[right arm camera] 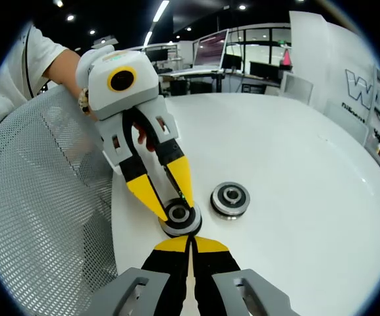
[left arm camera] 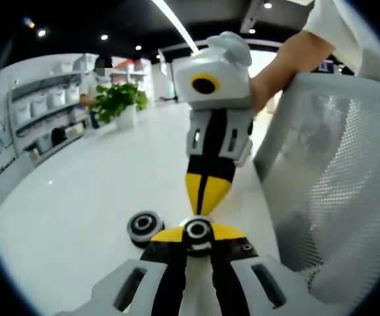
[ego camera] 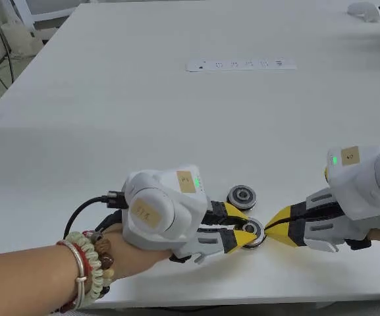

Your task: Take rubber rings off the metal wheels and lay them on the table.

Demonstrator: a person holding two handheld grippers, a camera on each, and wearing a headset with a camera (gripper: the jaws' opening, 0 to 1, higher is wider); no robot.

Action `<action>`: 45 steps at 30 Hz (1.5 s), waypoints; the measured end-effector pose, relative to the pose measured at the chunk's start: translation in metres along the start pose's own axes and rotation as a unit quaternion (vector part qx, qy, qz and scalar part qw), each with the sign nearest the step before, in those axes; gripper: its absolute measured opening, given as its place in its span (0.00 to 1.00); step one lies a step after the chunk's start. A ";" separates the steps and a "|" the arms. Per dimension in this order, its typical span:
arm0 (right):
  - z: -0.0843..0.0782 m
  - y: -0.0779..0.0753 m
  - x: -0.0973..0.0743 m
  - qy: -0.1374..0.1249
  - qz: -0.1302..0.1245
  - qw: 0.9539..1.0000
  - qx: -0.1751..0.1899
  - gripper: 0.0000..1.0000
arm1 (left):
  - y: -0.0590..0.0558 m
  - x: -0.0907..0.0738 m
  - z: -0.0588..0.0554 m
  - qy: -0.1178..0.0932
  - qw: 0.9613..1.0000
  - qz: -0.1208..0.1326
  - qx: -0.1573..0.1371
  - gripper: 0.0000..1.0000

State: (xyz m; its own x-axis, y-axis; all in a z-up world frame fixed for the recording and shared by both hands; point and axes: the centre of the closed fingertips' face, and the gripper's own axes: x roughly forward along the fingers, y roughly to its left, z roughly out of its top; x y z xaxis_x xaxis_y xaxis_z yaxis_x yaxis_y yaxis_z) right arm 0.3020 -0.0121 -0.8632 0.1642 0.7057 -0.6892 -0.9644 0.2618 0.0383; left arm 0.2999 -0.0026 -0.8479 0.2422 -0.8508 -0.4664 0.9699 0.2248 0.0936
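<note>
Left tool [ego camera: 241, 225] clamps wheel [ego camera: 254, 230]; right tool [ego camera: 270, 228] seemingly touching it

One black-ringed wheel [ego camera: 252, 232] sits flat, clamped in my left gripper [ego camera: 244, 226]; the other wheel [ego camera: 242, 196] lies flat just beside it, ring on.

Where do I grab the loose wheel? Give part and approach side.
Take the loose wheel across its outer rim, jaws on opposite sides: it lies flat and round on the table. Coming from its right in the head view looks best, since the left hand-held gripper and the held wheel crowd its near side.
</note>
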 end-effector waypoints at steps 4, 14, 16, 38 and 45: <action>-0.001 0.001 -0.002 -0.004 0.008 0.997 0.073 0.00 | 0.001 0.000 0.000 -0.001 1.000 0.000 -0.001 0.14; -0.001 -0.002 -0.005 -0.050 0.044 0.961 0.269 0.00 | 0.001 0.001 0.001 -0.004 1.000 0.002 0.001 0.13; 0.000 -0.001 -0.005 -0.058 0.053 0.950 0.303 0.00 | 0.001 0.001 0.001 -0.005 1.000 0.001 0.002 0.13; 0.008 0.004 -0.006 -0.080 0.089 0.902 0.415 0.00 | 0.001 0.000 0.000 -0.012 1.000 -0.001 0.002 0.13; 0.009 0.004 -0.007 -0.082 0.092 0.900 0.418 0.00 | 0.001 0.000 0.000 -0.012 1.000 -0.002 0.004 0.13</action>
State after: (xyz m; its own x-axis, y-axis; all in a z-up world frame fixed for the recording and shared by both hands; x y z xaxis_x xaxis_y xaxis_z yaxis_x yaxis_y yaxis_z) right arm 0.2991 -0.0094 -0.8517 0.1112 0.8573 -0.5026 -0.4966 0.4860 0.7191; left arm 0.3007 -0.0026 -0.8475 0.2379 -0.8626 -0.4465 0.9712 0.2173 0.0978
